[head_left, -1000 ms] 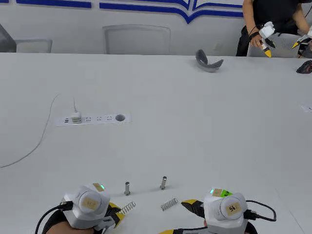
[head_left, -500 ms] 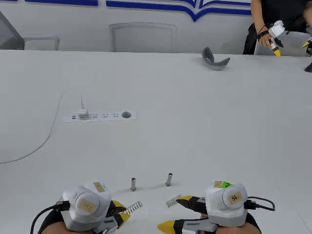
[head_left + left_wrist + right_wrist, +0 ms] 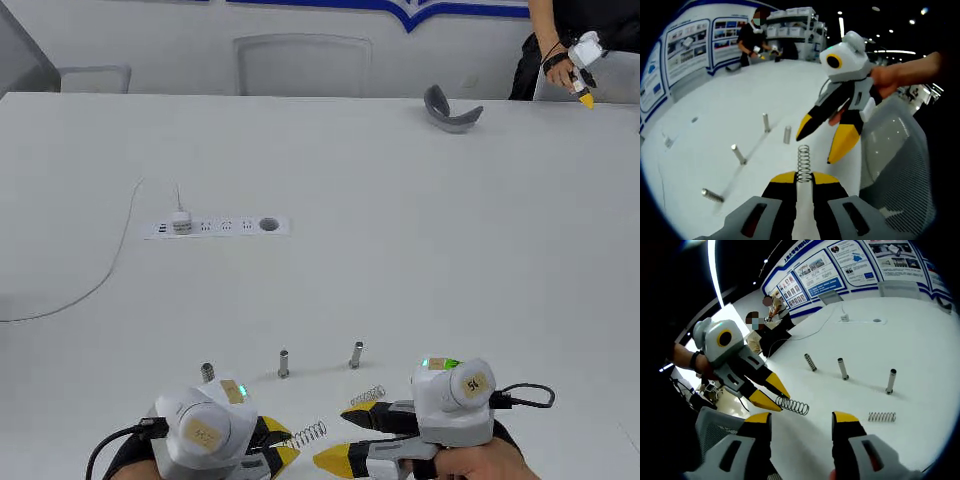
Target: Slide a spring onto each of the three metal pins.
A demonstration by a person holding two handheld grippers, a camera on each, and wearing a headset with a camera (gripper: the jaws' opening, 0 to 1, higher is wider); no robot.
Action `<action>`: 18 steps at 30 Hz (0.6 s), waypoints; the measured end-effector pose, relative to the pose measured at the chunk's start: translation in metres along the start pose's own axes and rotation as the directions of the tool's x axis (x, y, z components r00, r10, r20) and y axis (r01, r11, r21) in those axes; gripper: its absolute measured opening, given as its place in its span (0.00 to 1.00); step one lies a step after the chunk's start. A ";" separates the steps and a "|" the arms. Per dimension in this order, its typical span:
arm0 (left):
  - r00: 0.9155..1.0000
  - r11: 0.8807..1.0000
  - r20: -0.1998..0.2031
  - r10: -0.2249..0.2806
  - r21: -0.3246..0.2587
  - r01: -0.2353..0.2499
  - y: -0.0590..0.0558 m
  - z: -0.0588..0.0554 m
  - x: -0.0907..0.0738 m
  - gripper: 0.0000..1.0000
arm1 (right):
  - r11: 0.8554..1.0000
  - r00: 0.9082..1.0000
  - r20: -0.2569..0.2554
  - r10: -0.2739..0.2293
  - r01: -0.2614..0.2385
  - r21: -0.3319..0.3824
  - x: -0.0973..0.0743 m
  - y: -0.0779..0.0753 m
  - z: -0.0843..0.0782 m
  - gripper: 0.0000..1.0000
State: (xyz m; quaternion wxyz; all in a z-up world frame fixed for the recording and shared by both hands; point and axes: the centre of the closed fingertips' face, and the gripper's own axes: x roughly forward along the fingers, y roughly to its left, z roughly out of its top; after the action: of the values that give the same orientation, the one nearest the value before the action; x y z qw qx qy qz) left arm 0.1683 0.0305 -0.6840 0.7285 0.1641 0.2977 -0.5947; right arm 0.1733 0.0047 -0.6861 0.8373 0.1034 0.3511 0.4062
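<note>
A spring (image 3: 803,157) is clamped at the tips of the left gripper (image 3: 803,176), its long axis pointing straight ahead — the upright middle pin (image 3: 283,363) is found near, left of that axis — while the right gripper (image 3: 801,416) is held with jaws apart.

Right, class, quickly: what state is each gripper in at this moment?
Left gripper: shut on a spring.
Right gripper: open, holding nothing.

Power strip (image 3: 218,226) and grey curved object (image 3: 452,108) lie on the table (image 3: 420,250).
</note>
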 end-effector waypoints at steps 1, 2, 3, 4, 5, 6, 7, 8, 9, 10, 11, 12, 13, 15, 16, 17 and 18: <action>1.000 1.000 0.002 -0.004 0.004 0.003 -0.001 0.001 0.000 0.11 | 1.000 1.000 0.002 0.007 -0.007 0.008 0.000 0.001 0.000 0.48; 1.000 1.000 0.003 -0.007 0.008 0.007 -0.003 0.002 0.000 0.11 | 1.000 1.000 0.005 0.017 -0.017 0.017 0.001 0.003 0.000 0.47; 1.000 1.000 0.006 -0.011 0.015 0.011 -0.004 0.003 0.000 0.11 | 0.999 0.999 0.009 0.031 -0.032 0.030 0.001 0.005 0.000 0.46; 1.000 1.000 0.007 -0.013 0.018 0.013 -0.005 0.004 0.000 0.11 | 0.999 0.999 0.009 0.037 -0.037 0.028 0.001 0.006 0.000 0.44; 1.000 1.000 0.009 -0.014 0.023 0.014 -0.006 0.005 0.000 0.11 | 0.999 0.999 0.005 0.042 -0.042 0.016 0.002 0.007 -0.001 0.43; 1.000 1.000 0.011 -0.016 0.026 0.015 -0.006 0.006 0.000 0.11 | 0.999 0.999 -0.002 0.045 -0.045 0.011 0.002 0.008 -0.003 0.42; 1.000 0.999 0.013 -0.019 0.028 0.018 -0.007 0.006 0.000 0.11 | 0.999 0.999 -0.009 0.051 -0.051 0.008 0.002 0.008 -0.004 0.40; 1.000 0.999 0.015 -0.021 0.032 0.021 -0.007 0.007 0.000 0.11 | 0.998 0.998 -0.016 0.065 -0.065 0.006 0.002 0.010 -0.006 0.38; 1.000 0.999 0.015 -0.024 0.035 0.023 -0.007 0.007 0.001 0.11 | 0.997 0.997 -0.017 0.072 -0.071 0.007 0.002 0.012 -0.006 0.37; 1.000 0.999 0.014 -0.028 0.038 0.027 -0.008 0.007 0.001 0.11 | 0.997 0.997 -0.015 0.078 -0.078 0.008 0.002 0.013 -0.005 0.36; 0.999 0.999 0.015 -0.029 0.038 0.029 -0.008 0.007 0.001 0.11 | 0.996 0.996 -0.013 0.083 -0.083 0.009 0.001 0.014 -0.005 0.34; 0.999 0.999 0.018 -0.033 0.038 0.032 -0.009 0.007 0.001 0.11 | 0.996 0.996 -0.011 0.089 -0.089 0.010 0.001 0.015 -0.004 0.32; 0.999 0.999 0.020 -0.041 0.035 0.040 -0.010 0.008 0.001 0.11 | 0.995 0.996 -0.006 0.094 -0.094 0.012 0.000 0.016 -0.003 0.31; 0.999 0.998 0.012 -0.042 0.046 0.041 -0.010 0.006 0.001 0.11 | 0.995 0.995 -0.002 0.101 -0.101 0.016 0.000 0.017 -0.002 0.30; 0.999 0.998 0.012 -0.045 0.046 0.045 -0.011 0.006 0.001 0.11 | 0.995 0.995 -0.003 0.103 -0.103 0.020 0.000 0.018 -0.002 0.29; 0.999 0.998 0.012 -0.048 0.044 0.048 -0.011 0.006 0.001 0.11 | 0.994 0.995 -0.006 0.104 -0.104 0.021 -0.001 0.018 -0.002 0.29; 0.999 0.998 0.011 -0.050 0.045 0.049 -0.012 0.006 0.001 0.11 | 0.994 0.994 -0.006 0.105 -0.105 0.022 -0.001 0.018 -0.003 0.29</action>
State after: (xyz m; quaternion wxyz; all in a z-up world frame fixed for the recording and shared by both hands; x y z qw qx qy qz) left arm 0.1584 0.0234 -0.6792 0.7115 0.1691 0.2840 -0.6201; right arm 0.1603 0.0151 -0.6796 0.8123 0.1292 0.3525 0.4463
